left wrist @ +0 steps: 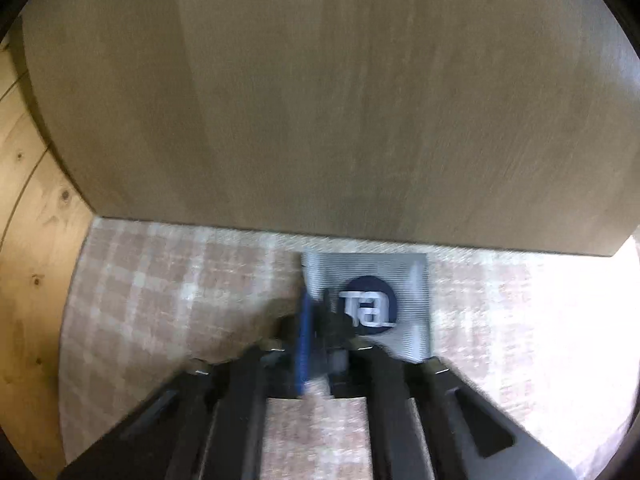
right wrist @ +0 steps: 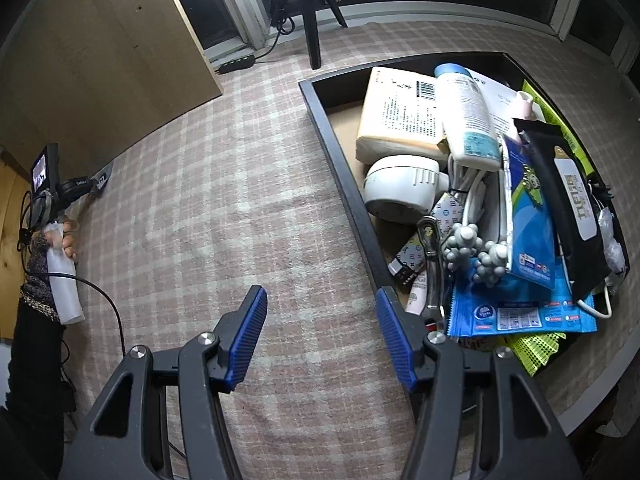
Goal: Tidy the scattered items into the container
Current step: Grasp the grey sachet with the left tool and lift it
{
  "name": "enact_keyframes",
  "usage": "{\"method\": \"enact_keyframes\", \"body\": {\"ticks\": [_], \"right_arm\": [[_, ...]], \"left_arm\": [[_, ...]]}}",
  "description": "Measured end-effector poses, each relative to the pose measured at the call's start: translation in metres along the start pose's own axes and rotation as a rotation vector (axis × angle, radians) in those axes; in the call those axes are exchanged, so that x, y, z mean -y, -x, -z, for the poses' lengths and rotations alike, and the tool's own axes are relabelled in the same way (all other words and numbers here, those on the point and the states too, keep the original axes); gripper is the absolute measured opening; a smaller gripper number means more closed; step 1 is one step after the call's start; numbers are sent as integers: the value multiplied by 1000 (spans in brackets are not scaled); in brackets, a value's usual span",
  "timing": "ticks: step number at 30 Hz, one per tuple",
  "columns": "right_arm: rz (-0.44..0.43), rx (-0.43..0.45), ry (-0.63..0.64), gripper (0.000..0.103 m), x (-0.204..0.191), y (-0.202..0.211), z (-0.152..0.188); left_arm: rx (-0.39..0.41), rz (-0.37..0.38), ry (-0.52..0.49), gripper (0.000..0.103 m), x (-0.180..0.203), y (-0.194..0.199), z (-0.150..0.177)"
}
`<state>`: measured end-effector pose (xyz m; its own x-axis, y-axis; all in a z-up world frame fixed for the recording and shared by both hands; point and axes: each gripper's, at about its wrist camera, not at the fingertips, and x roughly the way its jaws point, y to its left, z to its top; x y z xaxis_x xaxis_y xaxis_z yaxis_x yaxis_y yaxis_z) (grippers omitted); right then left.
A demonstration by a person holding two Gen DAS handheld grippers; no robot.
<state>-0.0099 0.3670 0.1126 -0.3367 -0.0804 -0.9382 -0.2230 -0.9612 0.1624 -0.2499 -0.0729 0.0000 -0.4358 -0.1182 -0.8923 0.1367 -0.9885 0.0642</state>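
A flat grey packet (left wrist: 384, 280) with a dark blue round logo lies on the checked carpet (left wrist: 160, 288), right against the foot of a wooden panel. My left gripper (left wrist: 314, 336) is blurred; its jaws are shut together over the packet's near left edge, which seems pinched between the pads. In the right wrist view that left gripper (right wrist: 94, 189) is small at the far left, in a person's hand (right wrist: 71, 240). My right gripper (right wrist: 322, 300) hangs open over bare carpet, empty, just left of the black tray (right wrist: 344, 168). The tray is piled with a beige pack, a white bottle (right wrist: 466, 120) and several packets.
The wooden panel (left wrist: 320, 100) blocks the way just beyond the packet; pale wood boards (left wrist: 28, 240) are to its left. A power strip (right wrist: 236, 62) and dark stand legs (right wrist: 312, 40) are at the far edge of the carpet. A black cable (right wrist: 110, 300) trails near the person's sleeve.
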Motion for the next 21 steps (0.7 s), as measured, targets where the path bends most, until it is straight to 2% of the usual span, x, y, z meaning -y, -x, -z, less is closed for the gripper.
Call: {"method": "enact_keyframes", "body": {"ticks": [2,5,6,7,8,9,11,13,15,16,18,20,21], "right_arm": [[-3,5,8,56,-2,0,1],[-6,3,22,56,-3,-1,0],[-7,1,22,56,-3,-2,0],[-10,-2,19,56,-2,-3,0],[-13,-7,14,56,-2,-5,-1],[-18,-13,8,56,-1,-7,-1],[-25,-24,0,56,-1,-10,-1],[-26,-27,4,56,-3,-12,-1],[-25,-31,8,56,-4,-14,1],[-27,-35,8,56,-4,-16,1],[-31,-37,2,56,-4,-17,3],[-34,-37,-2,56,-3,-18,3],[-36,-37,-4,56,-2,-18,4]], "left_arm": [[1,23,25,1,-4,3,1],[-10,91,65,7,-12,10,0],[-21,93,62,24,-10,11,-1],[-35,103,51,51,-7,11,-1],[-40,112,38,64,-4,12,-2],[-35,105,25,67,0,13,-2],[-39,88,-8,67,10,16,-4],[-81,79,-23,75,31,13,-7],[-147,35,-51,76,42,0,-10],[-170,25,-60,81,47,-5,-12],[-189,12,-74,87,56,-14,-27],[-208,-6,-86,87,61,-16,-33],[-221,0,-85,84,62,-17,-35]]}}
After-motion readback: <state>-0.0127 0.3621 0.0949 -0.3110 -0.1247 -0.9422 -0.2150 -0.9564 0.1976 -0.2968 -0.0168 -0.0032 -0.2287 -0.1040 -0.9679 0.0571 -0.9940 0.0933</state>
